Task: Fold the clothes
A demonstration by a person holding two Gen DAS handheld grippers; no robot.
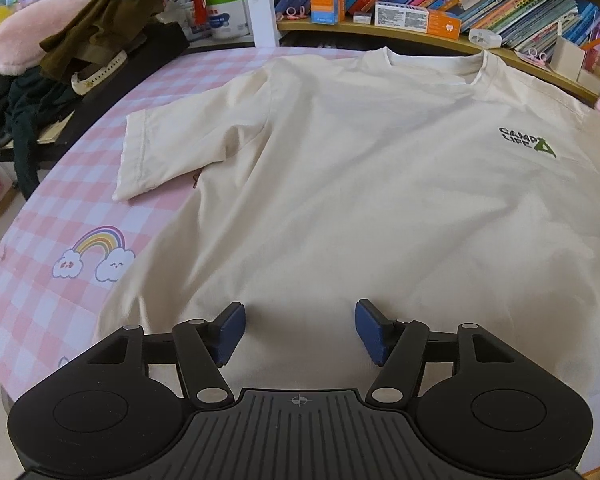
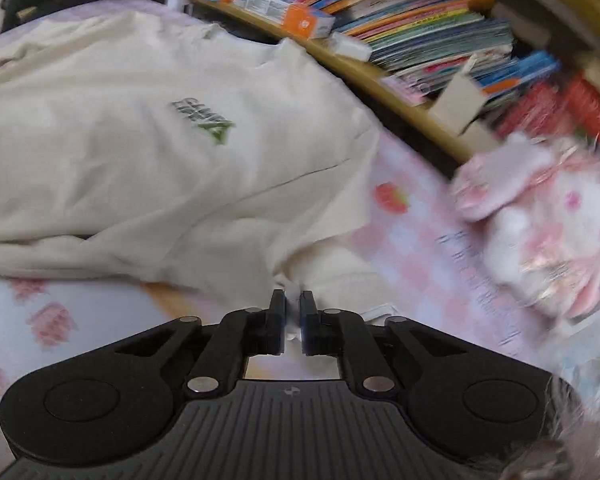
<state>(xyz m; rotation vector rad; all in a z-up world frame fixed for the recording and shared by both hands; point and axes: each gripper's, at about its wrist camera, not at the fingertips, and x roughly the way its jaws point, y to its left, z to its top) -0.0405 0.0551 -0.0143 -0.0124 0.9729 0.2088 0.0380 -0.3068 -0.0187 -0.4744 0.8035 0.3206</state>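
The shirt [image 1: 340, 184] lies face up on the checked cloth [image 1: 60, 216] of the table, collar toward the bookshelf [image 1: 440, 36], chest logo [image 1: 528, 142] showing. The body is spread nearly flat. The left sleeve [image 1: 160, 148] lies out to the side, unfolded.

The left gripper [image 1: 300, 330] hangs over the lower body of the shirt, its jaws apart, and no fabric is between the blue pads [image 1: 232, 330]. It holds nothing.

The right gripper [image 2: 293, 316] has its jaws nearly together at the shirt's right edge. A sliver of pale cloth shows in the gap, so it appears to pinch the shirt [image 2: 140, 152] near the right sleeve or side hem; this view is blurred, so which part is held cannot be confirmed. Fabric there is bunched and lifted off the cloth. A plush toy [image 2: 540, 224] sits near on that side.

Assessment: the task is at an early stage. No completed fold is visible. The right side may be starting inward; the left side fold, the sleeves and the lengthwise fold all remain.
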